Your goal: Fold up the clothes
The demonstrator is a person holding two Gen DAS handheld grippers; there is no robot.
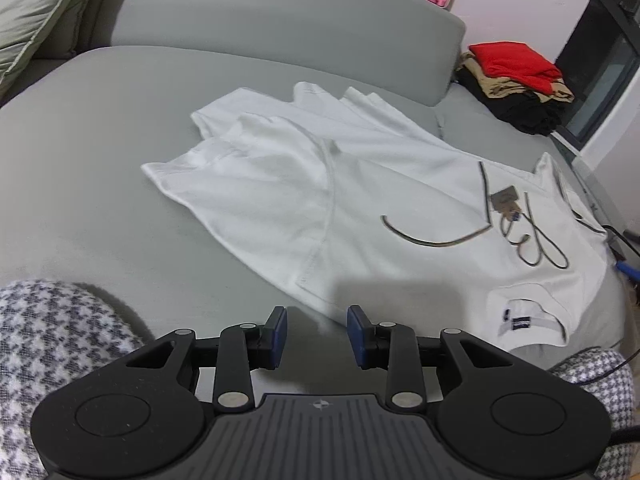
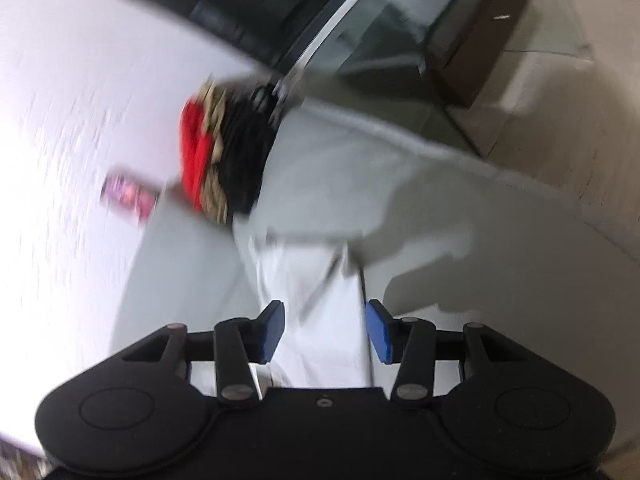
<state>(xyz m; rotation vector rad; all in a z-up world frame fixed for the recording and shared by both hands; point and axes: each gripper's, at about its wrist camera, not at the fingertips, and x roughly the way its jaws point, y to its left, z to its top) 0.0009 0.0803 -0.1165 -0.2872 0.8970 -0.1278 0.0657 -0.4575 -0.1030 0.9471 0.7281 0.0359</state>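
**Shirt lies ahead-right of left gripper**

Shirt (image 1: 360, 184) is spread on the grey sofa (image 1: 100, 200), long axis running from near right to far left. Left gripper (image 1: 317, 330) hovers at its near hem, jaws spread, nothing between them. Right gripper (image 2: 325, 330), blurred, has white cloth between parted pads; a grip looks unlikely. Left seems nearer the hem.

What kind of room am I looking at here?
Most likely a home living room or bedroom. A white T-shirt lies spread on a wide grey upholstered sofa or bed with a padded backrest and a cushion. A pile of folded clothes sits at its far corner.
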